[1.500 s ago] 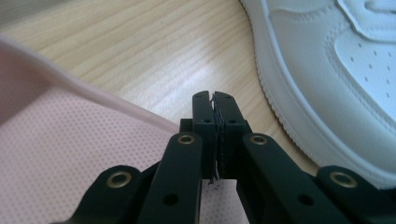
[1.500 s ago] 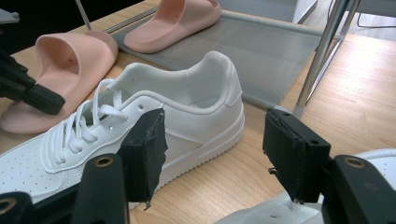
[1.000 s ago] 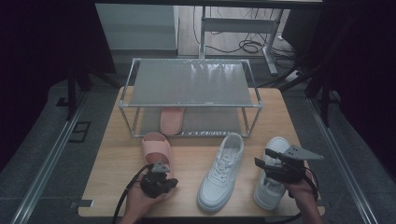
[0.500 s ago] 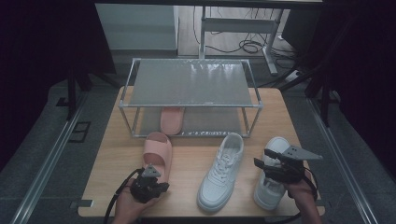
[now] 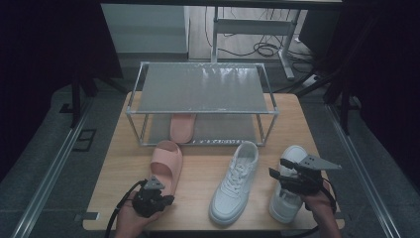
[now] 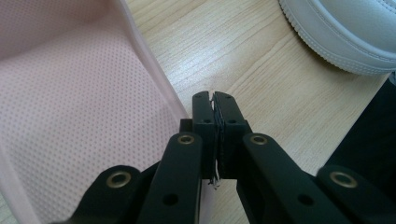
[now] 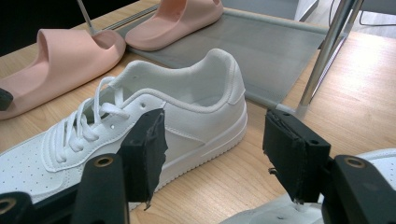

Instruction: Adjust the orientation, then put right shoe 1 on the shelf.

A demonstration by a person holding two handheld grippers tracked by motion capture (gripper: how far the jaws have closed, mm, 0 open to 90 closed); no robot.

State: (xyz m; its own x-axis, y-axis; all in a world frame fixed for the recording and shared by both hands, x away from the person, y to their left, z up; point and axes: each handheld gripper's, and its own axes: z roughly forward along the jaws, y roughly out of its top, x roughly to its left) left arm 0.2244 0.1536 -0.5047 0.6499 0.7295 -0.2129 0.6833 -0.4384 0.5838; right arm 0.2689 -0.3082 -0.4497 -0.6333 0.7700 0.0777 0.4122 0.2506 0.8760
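Note:
A pink slipper [image 5: 166, 166] lies on the wooden table [image 5: 198, 163], and its mate [image 5: 182, 126] sits on the lower shelf of a metal rack [image 5: 203, 87]. My left gripper [image 5: 151, 198] is at the near slipper's heel end, jaws shut. In the left gripper view the pads [image 6: 215, 100] meet just beside the slipper's [image 6: 70, 116] rim, with nothing seen between them. A white sneaker [image 5: 235, 183] lies mid-table. My right gripper [image 5: 278, 167] hovers open over a second white sneaker [image 5: 287, 198]. In the right gripper view its open jaws [image 7: 219, 154] frame the middle sneaker's [image 7: 177, 107] heel.
The rack's front legs [image 7: 322, 51] stand just beyond the shoes. The table's near edge [image 5: 198, 229] is close under both hands. Dark floor, rails and cables surround the table.
My left gripper has drawn back leftward and toward the near edge, along the slipper's heel end. The right gripper and the shoes have stayed put.

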